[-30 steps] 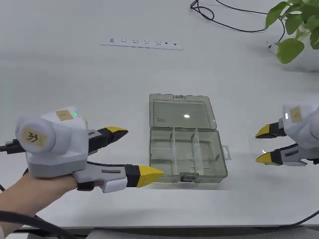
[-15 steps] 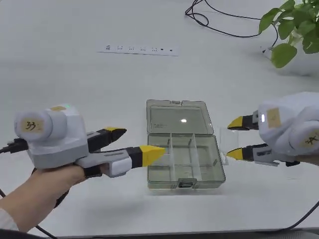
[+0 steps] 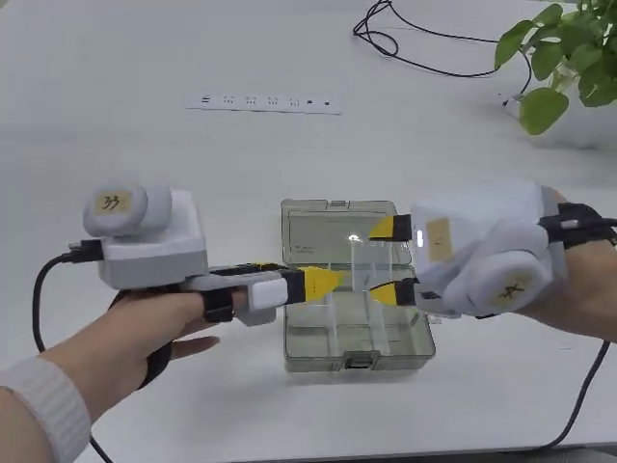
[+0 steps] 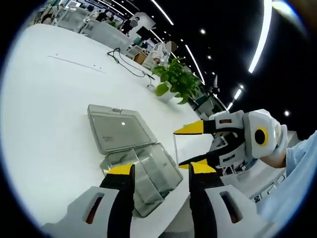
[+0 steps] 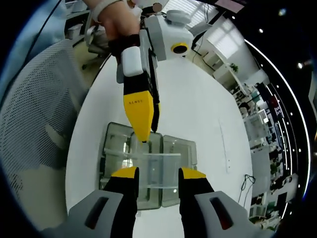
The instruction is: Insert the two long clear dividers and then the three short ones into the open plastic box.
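Note:
The open clear plastic box (image 3: 297, 344) lies on the white table with its lid (image 3: 333, 228) flat behind it; clear dividers stand inside it. My right gripper (image 3: 384, 260) hovers over the box's right half, shut on a short clear divider (image 3: 363, 258) held across between its yellow tips. The same divider (image 5: 158, 169) spans the right gripper (image 5: 158, 172) above the box (image 5: 114, 148). My left gripper (image 3: 313, 278) reaches in from the left, open and holding nothing, its tip close to the divider. In the left gripper view, the left gripper (image 4: 159, 169) faces the box (image 4: 148, 173) and the right gripper (image 4: 184, 146).
A white power strip (image 3: 262, 101) lies at the back of the table. A black cable (image 3: 424, 39) loops at the far edge beside a green plant (image 3: 564, 53). A black cord (image 3: 43, 289) trails from the left gripper.
Both grippers closed in on the box. The right one carried the divider left to above the box's right half. The left one moved right and rolled so its jaws nearly overlap.

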A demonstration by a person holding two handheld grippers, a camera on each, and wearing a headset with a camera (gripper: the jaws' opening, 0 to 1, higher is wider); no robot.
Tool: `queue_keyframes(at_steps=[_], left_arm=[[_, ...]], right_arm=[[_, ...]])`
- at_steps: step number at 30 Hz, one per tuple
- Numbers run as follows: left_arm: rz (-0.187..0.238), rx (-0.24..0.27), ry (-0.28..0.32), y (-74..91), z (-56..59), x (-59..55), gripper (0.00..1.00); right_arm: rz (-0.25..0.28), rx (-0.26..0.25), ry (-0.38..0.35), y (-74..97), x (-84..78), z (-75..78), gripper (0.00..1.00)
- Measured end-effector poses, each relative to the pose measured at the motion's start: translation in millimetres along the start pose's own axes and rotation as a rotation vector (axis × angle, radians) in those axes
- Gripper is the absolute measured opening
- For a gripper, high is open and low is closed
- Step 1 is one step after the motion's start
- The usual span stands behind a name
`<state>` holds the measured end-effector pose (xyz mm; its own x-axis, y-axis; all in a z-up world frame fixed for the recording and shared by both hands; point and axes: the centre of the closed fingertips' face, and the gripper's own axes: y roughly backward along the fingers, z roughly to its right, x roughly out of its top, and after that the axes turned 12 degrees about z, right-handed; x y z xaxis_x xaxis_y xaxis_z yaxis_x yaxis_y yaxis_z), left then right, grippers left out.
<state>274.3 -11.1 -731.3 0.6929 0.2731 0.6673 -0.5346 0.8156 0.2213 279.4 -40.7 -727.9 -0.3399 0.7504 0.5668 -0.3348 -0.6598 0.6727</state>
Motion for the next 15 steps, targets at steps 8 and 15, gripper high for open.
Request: queue_keyframes(at_steps=[8,15], left_arm=[[-0.001,-0.003,0.07,-4.7,6.2,3.0,0.18],[-0.004,-0.018,0.091,-6.4,11.5,2.2,0.06]], right_arm=[[0.02,0.005,0.025,-8.0,14.1,-0.3,0.32],[0.028,0.013,0.038,-9.2,20.8,-4.5,0.32]])
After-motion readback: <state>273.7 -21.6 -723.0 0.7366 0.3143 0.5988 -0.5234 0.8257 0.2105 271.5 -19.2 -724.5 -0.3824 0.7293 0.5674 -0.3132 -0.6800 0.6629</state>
